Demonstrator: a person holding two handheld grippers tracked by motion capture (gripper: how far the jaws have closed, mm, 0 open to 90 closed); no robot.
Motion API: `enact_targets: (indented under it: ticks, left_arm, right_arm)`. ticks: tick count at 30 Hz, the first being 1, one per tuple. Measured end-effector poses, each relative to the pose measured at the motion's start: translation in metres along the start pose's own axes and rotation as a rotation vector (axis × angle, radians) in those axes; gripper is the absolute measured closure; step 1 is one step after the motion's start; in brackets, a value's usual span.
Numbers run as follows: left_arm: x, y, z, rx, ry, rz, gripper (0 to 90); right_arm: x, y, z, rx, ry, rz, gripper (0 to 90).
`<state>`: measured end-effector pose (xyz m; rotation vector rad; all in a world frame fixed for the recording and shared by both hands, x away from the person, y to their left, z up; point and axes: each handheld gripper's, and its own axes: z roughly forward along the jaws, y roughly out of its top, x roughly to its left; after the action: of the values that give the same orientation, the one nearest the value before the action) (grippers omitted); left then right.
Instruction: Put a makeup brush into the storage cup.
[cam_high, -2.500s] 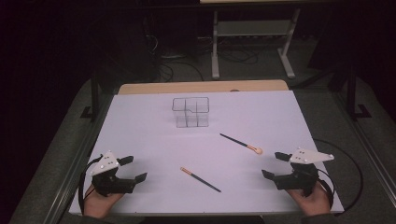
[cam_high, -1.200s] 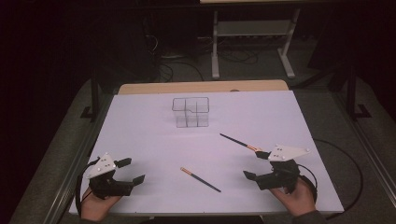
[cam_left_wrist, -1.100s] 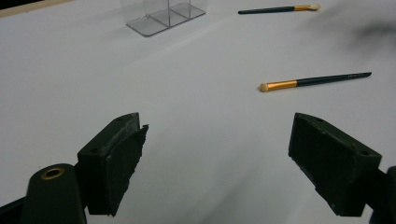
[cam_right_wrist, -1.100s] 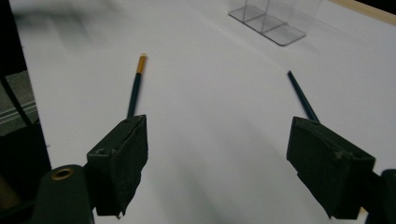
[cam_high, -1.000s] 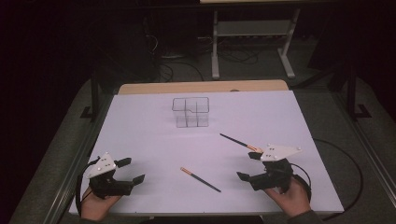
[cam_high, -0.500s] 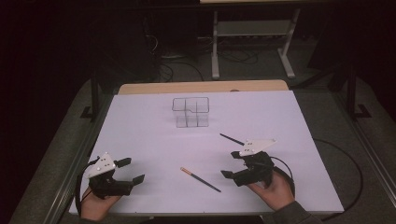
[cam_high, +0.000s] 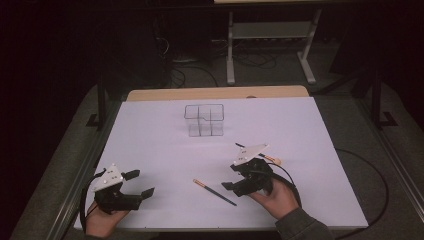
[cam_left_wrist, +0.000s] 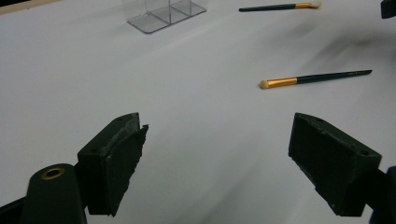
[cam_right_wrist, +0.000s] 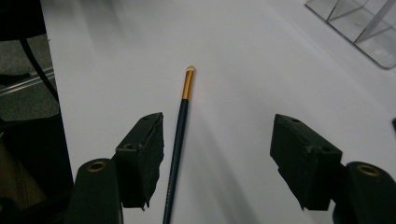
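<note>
Two makeup brushes lie loose on the white table (cam_high: 150, 130), both short of the clear divided organizer (cam_high: 204, 119). Nearer brush (cam_high: 214, 190) sits just beside the right gripper (cam_high: 235, 181), jaws spread, empty; left gripper (cam_high: 140, 184) likewise released. Nothing appears stowed yet.

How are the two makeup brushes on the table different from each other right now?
The near brush lies in the open, between the two hands; the far brush is partly hidden under the right claw's grey plate. In the right gripper view the near brush runs up beside one of the open jaws, while the far brush lies well beyond the left claw. Both have dark handles, gold ferrules and pale tips, and lie flat.
</note>
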<state>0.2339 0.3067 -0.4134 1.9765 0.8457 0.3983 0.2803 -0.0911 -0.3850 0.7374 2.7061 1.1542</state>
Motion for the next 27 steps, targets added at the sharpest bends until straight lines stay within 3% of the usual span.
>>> enact_targets:
  ticks: [8,18,25,27]
  left_arm:
    - [-0.002,0.000,-0.002,-0.006,0.004,0.010,17.1]
    - [-0.002,0.001,-0.001,-0.003,0.001,0.011,17.2]
    - [-0.001,0.002,0.002,-0.009,-0.005,0.014,17.2]
    - [-0.002,0.002,0.002,-0.006,-0.007,0.013,17.2]
  right_arm:
    - [0.002,0.012,0.012,0.038,0.021,0.022,36.9]
    - [0.009,0.026,0.034,0.112,0.031,0.002,41.5]
    - [0.010,0.033,0.050,0.155,0.063,-0.031,48.0]
    - [0.012,0.035,0.054,0.174,0.072,-0.020,49.2]
